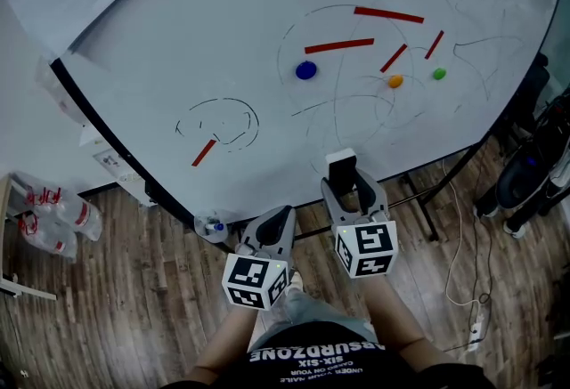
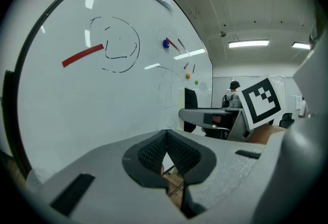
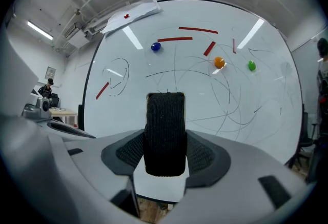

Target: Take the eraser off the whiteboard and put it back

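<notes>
Right tongs [image 3: 165, 152] [image 1: 344, 181]: clamped on the eraser [image 3: 165, 130] [image 1: 342, 166], one ribbed dark pad on each side. Eraser is a narrow block with black, woolly felt facing the camera and a white body showing beneath. It is held in front of the whiteboard's [image 1: 178, 49] [image 3: 256, 110] lower edge; contact with the board cannot be told.

Left tongs [image 2: 166, 152] [image 1: 277, 220]: closed, nothing between them, pads meeting at the tips. They sit below the whiteboard's lower edge, beside the right tongs.

Containers: clear plastic bags [image 1: 55, 216] on the wood-plank floor [image 1: 116, 325], off the whiteboard's lower left corner. They hold red-and-white items, too crumpled to identify. A small clear thing with a blue bit [image 1: 214, 225] is under the board's lower edge; it is too small to make out.

Hard to read: faint grey pen curves cover the whiteboard's right half. A person's torso and forearms are cut off at the bottom of the head view.

On the whiteboard:
- Round blue magnet [image 1: 305, 69], orange magnet [image 1: 395, 81] and green magnet [image 1: 439, 73].
- Flat red strips [image 1: 338, 45], clustered in the upper right.
- One lone red strip [image 1: 204, 152], by a dashed circle sketch [image 1: 218, 122] at lower left.
- Board surface is glossy white with a thin black frame.
</notes>
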